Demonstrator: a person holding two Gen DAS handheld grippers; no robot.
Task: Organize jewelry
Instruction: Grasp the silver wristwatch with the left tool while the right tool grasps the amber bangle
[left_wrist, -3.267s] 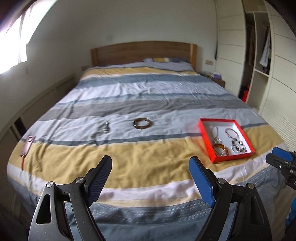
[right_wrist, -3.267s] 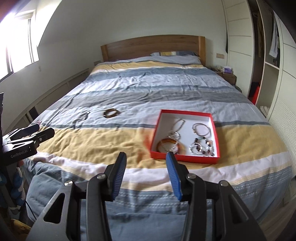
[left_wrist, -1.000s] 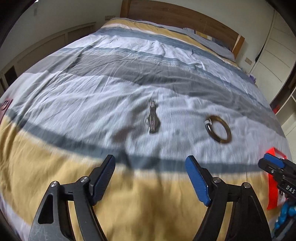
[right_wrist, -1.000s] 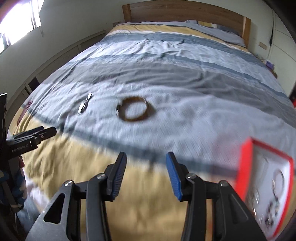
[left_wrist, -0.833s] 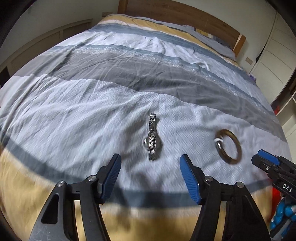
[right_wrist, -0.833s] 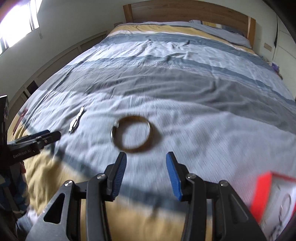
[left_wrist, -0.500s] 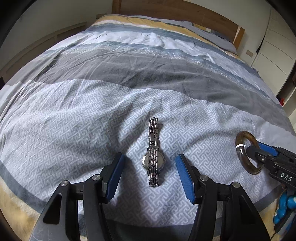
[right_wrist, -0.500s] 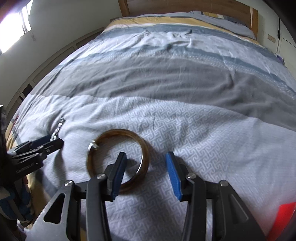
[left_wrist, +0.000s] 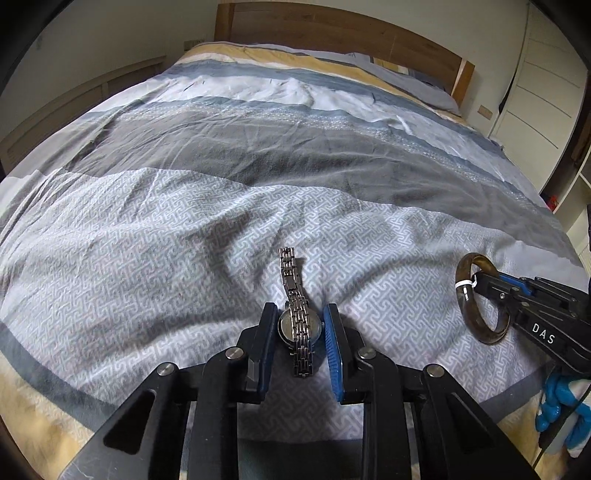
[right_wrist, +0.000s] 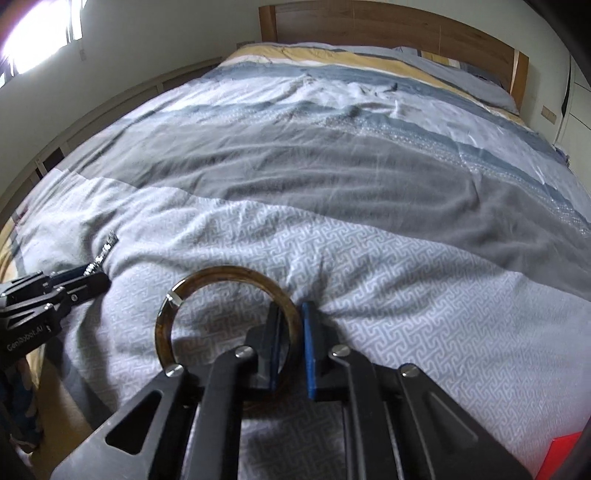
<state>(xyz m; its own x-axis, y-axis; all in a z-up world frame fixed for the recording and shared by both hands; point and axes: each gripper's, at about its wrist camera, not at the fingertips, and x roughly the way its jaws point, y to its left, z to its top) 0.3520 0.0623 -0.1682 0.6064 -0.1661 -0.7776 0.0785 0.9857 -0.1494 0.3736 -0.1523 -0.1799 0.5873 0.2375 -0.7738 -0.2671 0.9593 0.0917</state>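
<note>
Left wrist view: left gripper (left_wrist: 300, 326) is closing on the watch (left_wrist: 295, 317), strap running twelve-to-six on the bed (left_wrist: 147, 229); right gripper (right_wrist: 291, 328) pinches the bangle (right_wrist: 221, 275) at its four o'clock rim.

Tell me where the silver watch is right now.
The silver watch lies on the grey patterned stripe of the duvet, its face between the closing jaws of the left gripper. The brown bangle lies to its right in the left wrist view.
</note>
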